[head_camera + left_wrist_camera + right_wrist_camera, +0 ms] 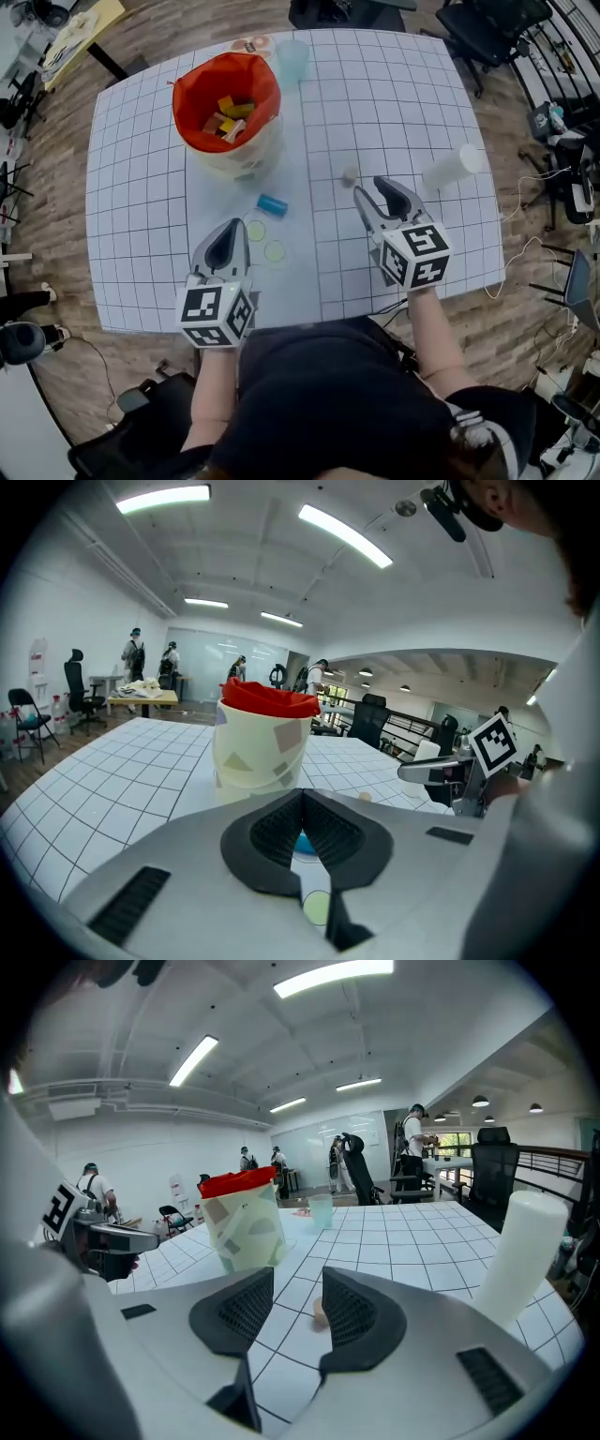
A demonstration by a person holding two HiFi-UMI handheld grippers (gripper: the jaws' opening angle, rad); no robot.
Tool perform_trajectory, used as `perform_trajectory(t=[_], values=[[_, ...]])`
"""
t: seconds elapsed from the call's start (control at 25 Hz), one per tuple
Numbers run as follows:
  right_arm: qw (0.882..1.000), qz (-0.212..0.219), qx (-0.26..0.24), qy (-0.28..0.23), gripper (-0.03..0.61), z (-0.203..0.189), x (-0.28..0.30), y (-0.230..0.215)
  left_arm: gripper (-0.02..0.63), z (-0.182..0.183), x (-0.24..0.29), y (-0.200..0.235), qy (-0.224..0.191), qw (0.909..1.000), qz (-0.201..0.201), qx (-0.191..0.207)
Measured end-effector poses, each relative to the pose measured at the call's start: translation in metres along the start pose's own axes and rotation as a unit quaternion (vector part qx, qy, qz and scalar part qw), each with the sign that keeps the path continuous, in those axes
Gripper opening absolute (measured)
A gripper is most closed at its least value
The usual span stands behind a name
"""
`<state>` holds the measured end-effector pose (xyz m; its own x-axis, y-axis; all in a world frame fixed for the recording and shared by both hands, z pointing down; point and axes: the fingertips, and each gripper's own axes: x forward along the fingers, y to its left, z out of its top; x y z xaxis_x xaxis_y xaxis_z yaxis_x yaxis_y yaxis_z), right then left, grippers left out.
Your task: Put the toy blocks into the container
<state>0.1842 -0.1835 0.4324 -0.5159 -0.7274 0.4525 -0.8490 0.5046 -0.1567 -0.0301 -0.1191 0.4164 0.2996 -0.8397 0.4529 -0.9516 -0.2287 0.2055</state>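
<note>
The container point(246, 150) is a pale tub with a red liner point(202, 89); several blocks point(228, 114) lie inside it at the table's far left. On the table lie a blue cylinder block point(272, 205), two pale green discs point(255, 230) and a small beige block point(350, 175). My left gripper point(236, 225) is shut and empty, just short of the discs; past its pads I see the blue block point(302, 846). My right gripper point(371, 187) stands open, with the beige block point(320, 1312) on the table just ahead of its jaws, untouched.
A white cylinder point(452, 167) lies to the right of the right gripper. A translucent cup point(292, 58) stands at the far edge behind the container. The table point(403, 84) has a white grid cloth; office chairs and cables surround it.
</note>
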Motion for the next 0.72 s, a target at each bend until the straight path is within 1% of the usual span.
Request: perform_trajectory(t=[0.16,0.32,0.44,0.6,0.72], values=[[1.0,0.016,-0.014,0.02,0.175,-0.013,0.027,-0.016,0.025,-0.007,0.015,-0.001,0.014,0.9997,0.02,-0.001],[0.999,0.014,-0.037,0.038,0.183,-0.029,0.052,-0.03,0.025,-0.016,0.027,0.002,0.028,0.999,0.036,-0.001],[0.998,0.013,-0.043,0.052,0.186,-0.041,0.065,-0.033,0.025,-0.025,0.032,0.006,0.041,0.9983,0.043,-0.004],[0.996,0.01,-0.049,0.069,0.186,-0.053,0.08,-0.034,0.025,-0.036,0.041,0.014,0.056,0.9975,0.042,-0.01],[0.996,0.0,-0.048,0.078,0.189,-0.06,0.088,-0.036,0.025,-0.038,0.049,0.019,0.058,0.9978,0.033,-0.002]])
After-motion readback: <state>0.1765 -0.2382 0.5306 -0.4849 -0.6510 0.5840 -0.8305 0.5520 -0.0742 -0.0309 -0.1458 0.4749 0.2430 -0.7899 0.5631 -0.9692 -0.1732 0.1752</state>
